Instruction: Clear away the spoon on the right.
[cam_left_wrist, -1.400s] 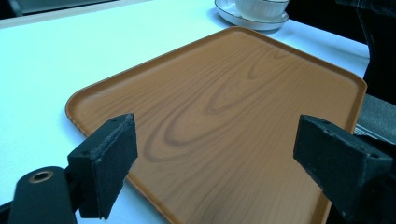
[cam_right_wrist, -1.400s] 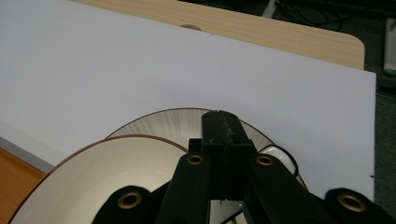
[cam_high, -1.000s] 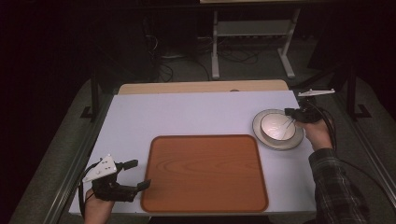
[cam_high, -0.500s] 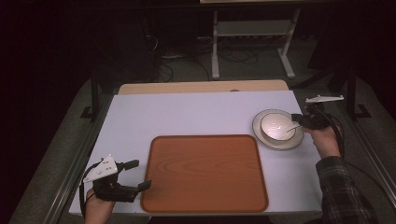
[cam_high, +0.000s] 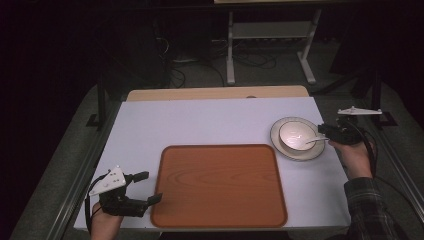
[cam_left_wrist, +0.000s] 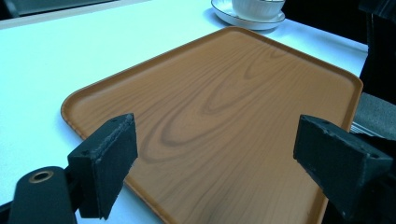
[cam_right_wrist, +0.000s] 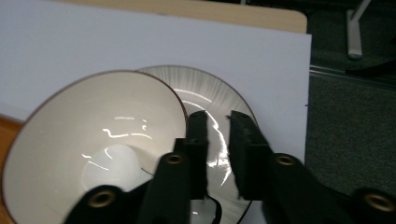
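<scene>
**Inspector:** Your right gripper (cam_right_wrist: 218, 116) sits at the right rim of the bowl (cam_high: 296, 135). Its jaws have just been opening and now stand a little apart. They pinch nothing; through the slit you see the saucer (cam_right_wrist: 212, 88).

**Operator:** Where is the bowl?

**Inspector:** It stands on the saucer, on the table (cam_high: 200, 120), near the right edge. It is just beyond the far right corner of the tray (cam_high: 220, 185) and apart from it. In the right gripper view the jaw tips lie over the saucer, just beside the bowl's wall. Whether they touch it, I cannot tell.

**Operator:** And my left?

**Inspector:** Your left gripper (cam_high: 148, 187) is at the tray's near left corner, well apart from the bowl. Its jaws are spread wide and point across the tray. The left gripper view shows bare wood grain between them, and the bowl and saucer at the top edge.
</scene>
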